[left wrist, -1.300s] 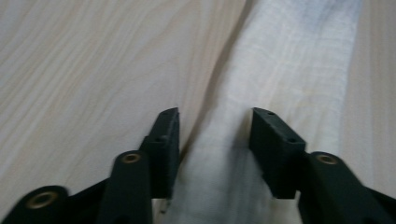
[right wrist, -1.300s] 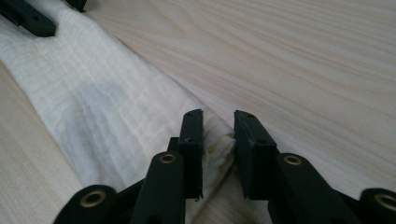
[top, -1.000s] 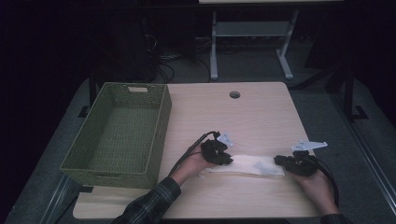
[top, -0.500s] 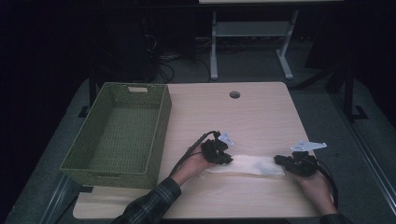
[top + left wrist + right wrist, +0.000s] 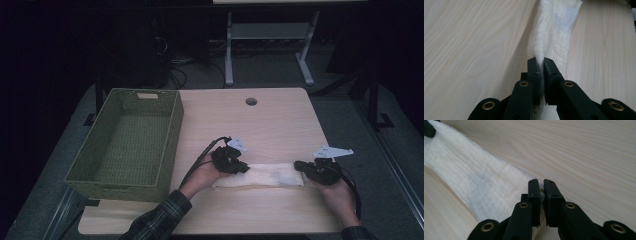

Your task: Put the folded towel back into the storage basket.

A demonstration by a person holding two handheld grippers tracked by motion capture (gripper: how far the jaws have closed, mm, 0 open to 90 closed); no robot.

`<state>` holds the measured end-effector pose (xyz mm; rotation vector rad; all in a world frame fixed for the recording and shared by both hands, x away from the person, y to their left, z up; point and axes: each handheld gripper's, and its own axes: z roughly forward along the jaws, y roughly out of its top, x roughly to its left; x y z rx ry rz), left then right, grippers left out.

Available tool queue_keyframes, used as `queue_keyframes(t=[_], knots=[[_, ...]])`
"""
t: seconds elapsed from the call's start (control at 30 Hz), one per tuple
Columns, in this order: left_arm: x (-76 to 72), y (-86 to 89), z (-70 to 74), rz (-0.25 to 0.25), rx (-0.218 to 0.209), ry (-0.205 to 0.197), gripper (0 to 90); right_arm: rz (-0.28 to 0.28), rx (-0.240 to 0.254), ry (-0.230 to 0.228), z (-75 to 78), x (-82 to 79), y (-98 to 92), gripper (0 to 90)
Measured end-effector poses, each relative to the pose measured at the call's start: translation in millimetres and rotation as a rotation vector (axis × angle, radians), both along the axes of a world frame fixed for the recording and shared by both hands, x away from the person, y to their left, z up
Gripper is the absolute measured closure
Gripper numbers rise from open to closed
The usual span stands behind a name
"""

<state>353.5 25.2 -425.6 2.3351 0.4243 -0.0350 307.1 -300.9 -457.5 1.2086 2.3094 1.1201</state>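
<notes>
Dim, dark-edged high view; both gripper views bright, evenly lit, slightly soft.

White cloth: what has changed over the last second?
Both grippers' jaws have just been closing and now pinch the white cloth: left gripper on its left end, right gripper on its right end. The cloth, green basket and both hands show no clear shift.

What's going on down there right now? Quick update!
Left gripper and right gripper both clamped on ends of the white cloth. Cloth stretched between them on the table. Green basket off left, nothing blocking.
</notes>
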Motion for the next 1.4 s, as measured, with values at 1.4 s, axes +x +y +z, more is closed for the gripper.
queue_keyframes(t=[1.4], knots=[[6.5,87.4,106.6,0.177,-0.142,-0.144,84.9,0.109,0.045,-0.222,110.4,64.4,68.2,84.7]])
